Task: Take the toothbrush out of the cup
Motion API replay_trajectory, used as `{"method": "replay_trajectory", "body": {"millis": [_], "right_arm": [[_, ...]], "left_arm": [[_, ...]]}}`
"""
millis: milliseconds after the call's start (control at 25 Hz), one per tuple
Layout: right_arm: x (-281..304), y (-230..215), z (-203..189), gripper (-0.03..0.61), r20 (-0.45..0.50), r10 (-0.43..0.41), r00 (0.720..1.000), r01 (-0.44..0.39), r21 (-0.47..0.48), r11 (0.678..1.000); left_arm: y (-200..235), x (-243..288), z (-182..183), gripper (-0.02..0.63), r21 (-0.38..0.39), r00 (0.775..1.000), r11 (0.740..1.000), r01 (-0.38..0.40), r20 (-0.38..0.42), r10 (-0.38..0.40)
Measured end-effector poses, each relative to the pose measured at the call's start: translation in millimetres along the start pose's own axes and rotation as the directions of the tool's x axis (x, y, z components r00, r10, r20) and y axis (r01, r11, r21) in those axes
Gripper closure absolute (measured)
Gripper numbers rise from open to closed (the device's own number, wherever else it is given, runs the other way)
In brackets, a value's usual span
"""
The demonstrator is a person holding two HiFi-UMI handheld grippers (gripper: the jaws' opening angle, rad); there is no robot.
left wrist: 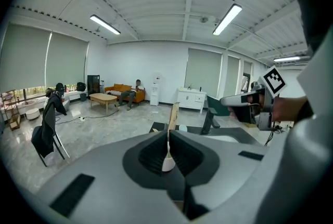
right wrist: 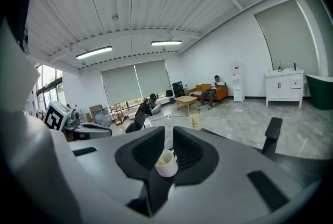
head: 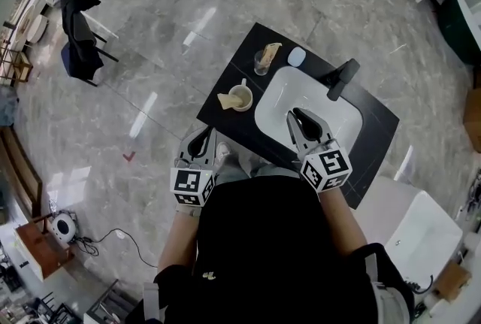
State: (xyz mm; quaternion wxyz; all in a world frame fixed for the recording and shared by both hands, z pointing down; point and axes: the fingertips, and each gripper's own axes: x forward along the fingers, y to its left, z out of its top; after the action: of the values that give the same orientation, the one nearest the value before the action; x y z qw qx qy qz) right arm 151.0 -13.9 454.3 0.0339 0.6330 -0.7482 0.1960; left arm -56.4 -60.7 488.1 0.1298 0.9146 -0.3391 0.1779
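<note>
A white cup [head: 241,98] stands on the black counter [head: 225,118], left of the white basin [head: 279,106]. A thin pale toothbrush handle [head: 243,84] rises from the cup, and a tan thing rests at its left rim. My left gripper [head: 206,134] is at the counter's near-left edge, shut and empty, pointing at the cup [left wrist: 168,163]. My right gripper [head: 292,114] hovers over the basin, jaws close together with nothing between them. In the right gripper view the cup [right wrist: 166,165] shows beyond the right gripper [right wrist: 168,134].
A glass [head: 261,63] holding a tan item stands at the counter's far corner, with a pale soap-like lump [head: 297,56] beside it. A black faucet [head: 342,79] rises right of the basin. A chair with dark clothes [head: 79,33] stands far left, on the grey floor.
</note>
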Motion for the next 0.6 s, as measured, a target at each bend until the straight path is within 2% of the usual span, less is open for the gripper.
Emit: {"method": "replay_trajectory", "body": {"millis": [360,480,560,600], "right_arm": [[7,-14,-2,0.512,-0.012,-0.157,0.987,0.158,0.039,0.987],[2,-17,-4,0.512,-0.010,-0.207,0.978,0.207,0.048,0.977],[-2,-18,-8,0.512,-0.012,-0.242,0.970,0.242,0.056,0.969],[-4,-18,-9,0.512,-0.014,-0.261,0.965,0.262,0.059,0.963]], "left_arm": [[27,34,-7,0.588,0.043,0.988,0.989,0.143,-0.060,-0.141],[30,49,-21,0.586,0.087,0.979,0.978,0.189,-0.095,-0.180],[30,60,-35,0.556,0.128,0.968,0.966,0.226,-0.137,-0.209],[30,66,-41,0.511,0.143,0.961,0.958,0.248,-0.159,-0.225]]}}
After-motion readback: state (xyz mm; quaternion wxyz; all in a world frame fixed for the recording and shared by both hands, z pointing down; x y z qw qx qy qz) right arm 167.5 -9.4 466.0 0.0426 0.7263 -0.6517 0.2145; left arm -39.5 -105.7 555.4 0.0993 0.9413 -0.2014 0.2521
